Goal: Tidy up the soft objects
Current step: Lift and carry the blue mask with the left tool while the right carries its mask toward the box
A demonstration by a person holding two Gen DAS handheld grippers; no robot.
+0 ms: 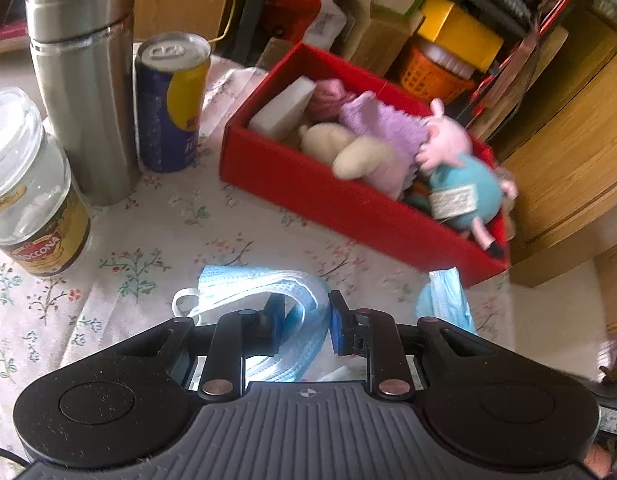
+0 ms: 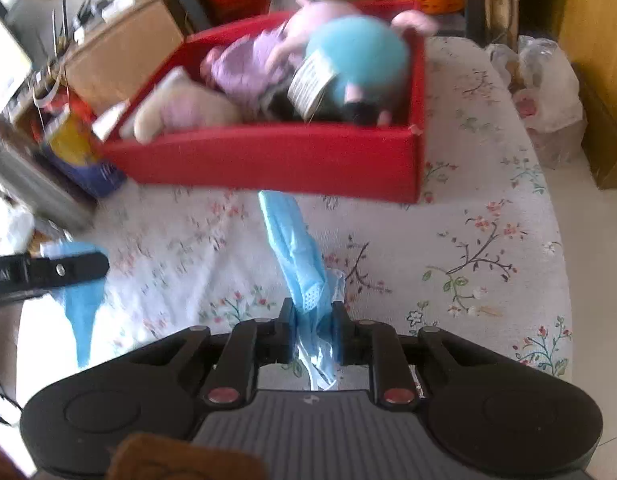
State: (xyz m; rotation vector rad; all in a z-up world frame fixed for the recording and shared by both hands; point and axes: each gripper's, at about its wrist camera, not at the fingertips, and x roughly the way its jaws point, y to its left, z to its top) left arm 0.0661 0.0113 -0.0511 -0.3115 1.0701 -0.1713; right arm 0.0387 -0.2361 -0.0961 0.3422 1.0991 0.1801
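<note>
My left gripper (image 1: 305, 301) is shut on a folded light-blue face mask (image 1: 244, 280) just above the floral tablecloth (image 1: 156, 220). The mask bulges out to the left, with a white ear loop showing. My right gripper (image 2: 312, 306) is shut on a second blue face mask (image 2: 296, 248), which stretches ahead toward a red box (image 2: 268, 156). That second mask (image 1: 448, 300) also shows in the left wrist view. The red box (image 1: 308, 192) holds a pink pig plush in a teal dress (image 1: 460, 176), a purple knit piece (image 1: 384, 120), a cream plush (image 1: 348, 148) and a white block (image 1: 284, 108).
Left of the box stand a steel flask (image 1: 84, 80), a blue-and-yellow can (image 1: 168, 108) and a glass coffee jar (image 1: 28, 192). The table's edge runs along the right, by a wooden cabinet (image 1: 568, 152). Cluttered boxes and an orange basket (image 1: 432, 76) lie behind. A plastic bag (image 2: 548, 88) sits far right.
</note>
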